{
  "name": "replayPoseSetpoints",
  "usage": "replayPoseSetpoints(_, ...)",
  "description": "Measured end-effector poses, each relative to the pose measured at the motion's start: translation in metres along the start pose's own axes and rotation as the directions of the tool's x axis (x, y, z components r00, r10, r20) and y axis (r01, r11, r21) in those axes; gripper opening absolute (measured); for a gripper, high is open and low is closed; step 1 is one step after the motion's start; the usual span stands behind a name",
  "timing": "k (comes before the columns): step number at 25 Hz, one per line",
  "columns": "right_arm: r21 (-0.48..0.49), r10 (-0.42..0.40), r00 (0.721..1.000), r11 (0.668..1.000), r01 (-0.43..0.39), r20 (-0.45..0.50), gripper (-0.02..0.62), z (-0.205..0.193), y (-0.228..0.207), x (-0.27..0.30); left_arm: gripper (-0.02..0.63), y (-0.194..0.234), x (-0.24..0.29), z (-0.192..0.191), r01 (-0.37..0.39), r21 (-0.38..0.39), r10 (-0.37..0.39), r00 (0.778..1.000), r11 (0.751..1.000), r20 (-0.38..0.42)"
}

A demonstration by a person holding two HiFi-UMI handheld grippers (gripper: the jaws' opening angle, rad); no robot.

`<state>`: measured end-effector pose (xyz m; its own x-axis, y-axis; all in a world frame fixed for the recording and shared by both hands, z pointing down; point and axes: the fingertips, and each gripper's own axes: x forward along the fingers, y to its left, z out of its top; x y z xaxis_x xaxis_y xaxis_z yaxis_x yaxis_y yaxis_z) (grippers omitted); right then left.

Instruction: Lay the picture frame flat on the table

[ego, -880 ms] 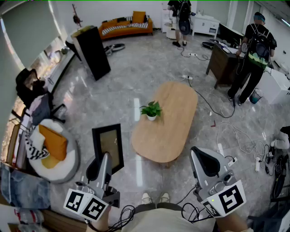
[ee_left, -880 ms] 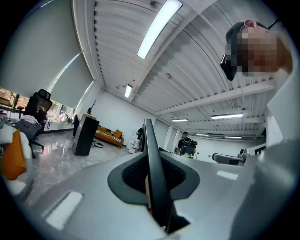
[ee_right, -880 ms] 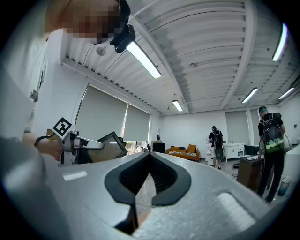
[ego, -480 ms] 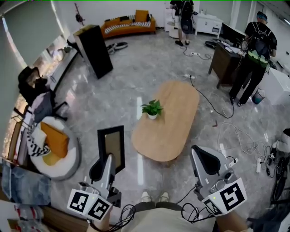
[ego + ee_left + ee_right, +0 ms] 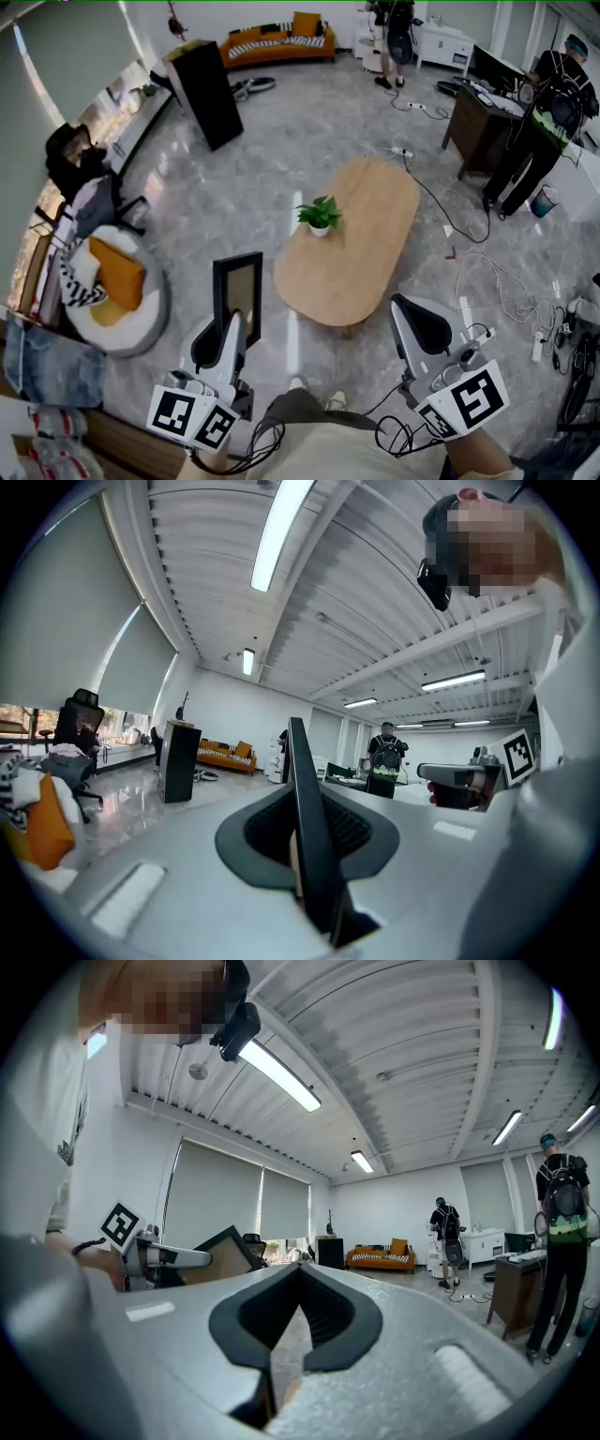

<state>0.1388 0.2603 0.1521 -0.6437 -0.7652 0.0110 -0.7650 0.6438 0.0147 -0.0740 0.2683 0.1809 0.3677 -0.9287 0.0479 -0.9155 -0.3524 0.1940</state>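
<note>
Left gripper [image 5: 232, 323] pinches the upright picture frame [image 5: 235, 281] by its bottom edge at lower left, likely for carrying to the wooden table [image 5: 366, 234]; right gripper [image 5: 411, 317] closed, empty

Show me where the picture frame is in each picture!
Head view: the picture frame is lower left of centre, standing upright.
Left gripper view: it is in the middle, seen edge-on as a thin dark strip between the jaws.
Right gripper view: it is at the left, tilted, in front of the windows.
Shared landmark: the orange sofa by the far wall shows in all three.
</note>
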Motion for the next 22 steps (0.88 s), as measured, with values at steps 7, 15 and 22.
replayPoseSetpoints(7,0.008,0.017,1.0,1.0,-0.017,-0.013,0.002,-0.009,-0.004,0.011,0.069,-0.002,0.009,-0.009,0.005,0.03,-0.005,1.0,1.0,-0.012)
replayPoseSetpoints(15,0.0,0.024,0.999,1.0,-0.024,-0.038,0.002,-0.019,-0.013,0.049,0.069,0.024,0.039,-0.017,0.014,-0.005,-0.014,1.0,1.0,-0.022)
replayPoseSetpoints(22,0.004,0.023,0.997,1.0,-0.023,-0.074,0.002,-0.034,-0.027,0.104,0.069,0.062,0.081,-0.022,0.03,-0.02,-0.031,0.998,0.999,-0.056)
